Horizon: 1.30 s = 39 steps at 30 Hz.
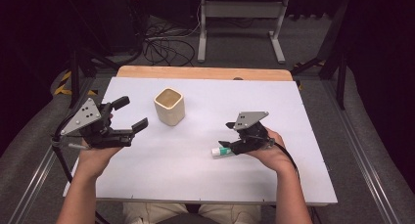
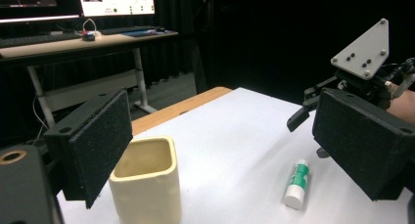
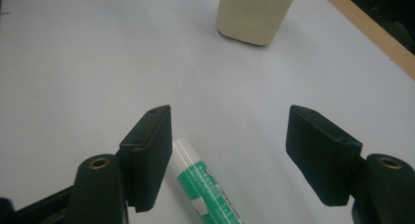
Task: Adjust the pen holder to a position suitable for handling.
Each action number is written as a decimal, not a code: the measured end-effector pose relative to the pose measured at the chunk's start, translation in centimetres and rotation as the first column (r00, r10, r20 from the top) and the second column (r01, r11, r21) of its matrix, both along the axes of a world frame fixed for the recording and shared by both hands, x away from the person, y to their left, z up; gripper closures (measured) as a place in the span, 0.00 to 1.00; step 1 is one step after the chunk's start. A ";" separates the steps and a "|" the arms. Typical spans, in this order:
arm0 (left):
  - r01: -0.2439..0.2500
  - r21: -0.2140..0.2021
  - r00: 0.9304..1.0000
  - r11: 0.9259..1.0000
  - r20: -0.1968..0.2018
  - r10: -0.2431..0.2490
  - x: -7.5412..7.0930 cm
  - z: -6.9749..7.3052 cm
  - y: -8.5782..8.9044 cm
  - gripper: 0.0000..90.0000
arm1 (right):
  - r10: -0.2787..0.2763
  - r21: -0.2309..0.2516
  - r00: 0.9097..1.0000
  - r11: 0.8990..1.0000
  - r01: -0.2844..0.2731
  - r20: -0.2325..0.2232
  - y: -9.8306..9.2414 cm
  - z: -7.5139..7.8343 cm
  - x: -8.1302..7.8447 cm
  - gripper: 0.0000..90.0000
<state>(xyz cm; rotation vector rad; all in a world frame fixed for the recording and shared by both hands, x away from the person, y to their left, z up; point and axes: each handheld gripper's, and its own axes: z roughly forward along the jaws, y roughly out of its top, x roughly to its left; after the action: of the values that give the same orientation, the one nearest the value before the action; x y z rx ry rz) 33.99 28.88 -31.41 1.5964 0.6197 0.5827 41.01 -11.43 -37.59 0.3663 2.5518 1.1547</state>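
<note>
Your wide-open right gripper [image 3: 229, 155] straddles the green-and-white tube [image 3: 208, 182], ready to close; left gripper [image 1: 131, 114] waits open beside the cream square cup [image 1: 170, 106].

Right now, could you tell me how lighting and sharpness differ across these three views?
High view: white table evenly lit, dark surroundings. Left gripper view: glowing monitor overexposed. Right gripper view: green-and-white tube and cream square cup slightly soft, with faint shadows.
</note>
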 end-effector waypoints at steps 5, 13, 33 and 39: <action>0.002 0.007 1.000 1.000 -0.002 -0.002 0.0 0.0 -0.1 0.10 | 0.009 -0.008 1.000 1.000 -0.009 -0.006 0.3 -0.2 0.1 0.40; 0.004 0.006 1.000 1.000 -0.003 -0.004 0.0 -0.1 0.0 0.10 | 0.043 -0.047 0.999 0.998 -0.043 -0.006 1.2 -0.9 0.2 0.40; 0.003 0.000 1.000 1.000 -0.007 -0.003 -0.1 -0.2 0.0 0.10 | 0.115 -0.177 0.992 0.977 -0.121 -0.044 3.6 -3.4 0.5 0.47; 0.005 0.008 1.000 1.000 -0.007 -0.005 0.0 -0.2 -0.1 0.10 | 0.130 -0.213 0.990 0.967 -0.140 -0.057 4.0 -4.1 0.6 0.49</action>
<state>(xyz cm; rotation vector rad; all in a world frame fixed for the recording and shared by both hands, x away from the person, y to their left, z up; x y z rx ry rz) 33.94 28.80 -31.64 1.6081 0.6190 0.5769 41.65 -7.41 -41.69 0.1679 2.7419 0.9065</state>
